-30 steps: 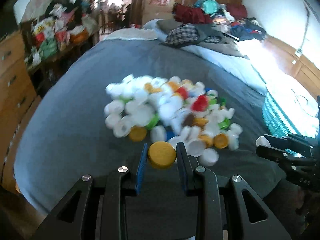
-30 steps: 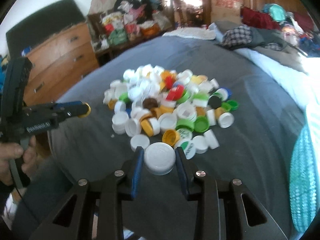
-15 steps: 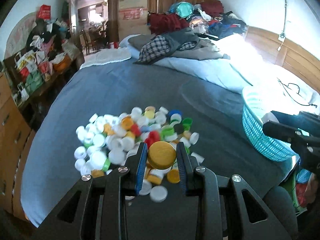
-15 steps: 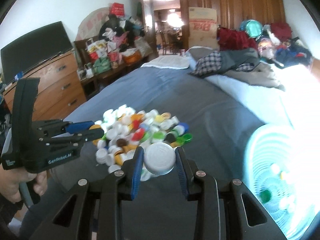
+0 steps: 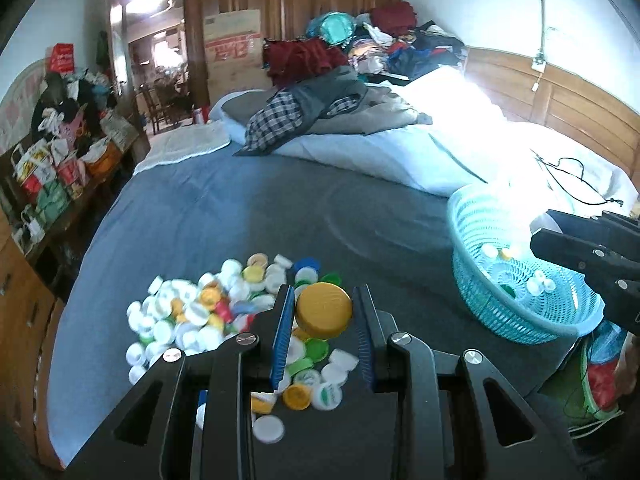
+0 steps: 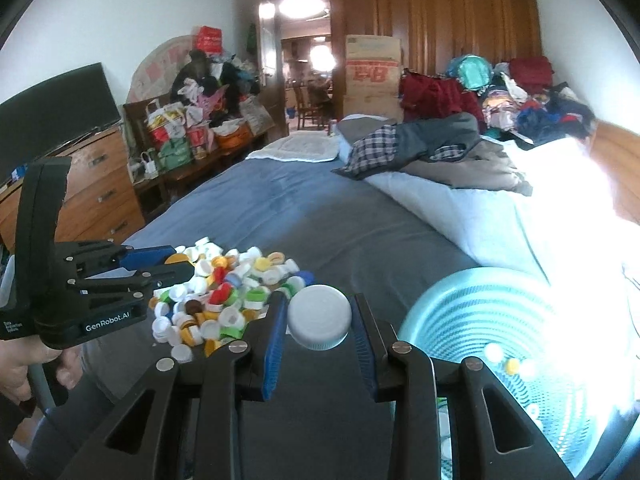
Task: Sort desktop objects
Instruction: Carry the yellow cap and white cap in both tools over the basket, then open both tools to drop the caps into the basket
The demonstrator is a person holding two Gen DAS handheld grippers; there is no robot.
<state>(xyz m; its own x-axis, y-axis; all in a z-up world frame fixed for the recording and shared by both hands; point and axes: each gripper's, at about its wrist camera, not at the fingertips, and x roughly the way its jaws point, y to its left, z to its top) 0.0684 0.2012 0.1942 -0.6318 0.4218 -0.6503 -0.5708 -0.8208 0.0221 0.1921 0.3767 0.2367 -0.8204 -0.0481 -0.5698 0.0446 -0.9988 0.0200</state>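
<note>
A heap of mixed bottle caps lies on the grey bedspread; it also shows in the right wrist view. My left gripper is shut on a yellow cap, held above the heap's right side. My right gripper is shut on a white cap, held above the bed between the heap and a teal mesh basket. The basket holds a few caps and sits right of the heap. The right gripper shows at the right edge of the left view, over the basket.
A white quilt and a pile of clothes lie farther up the bed. A wooden dresser and cluttered shelves stand to the left. A black cable lies on the quilt past the basket.
Both grippers have lifted away from the heap with their caps and swung right toward the basket. The basket has come into view in both cameras.
</note>
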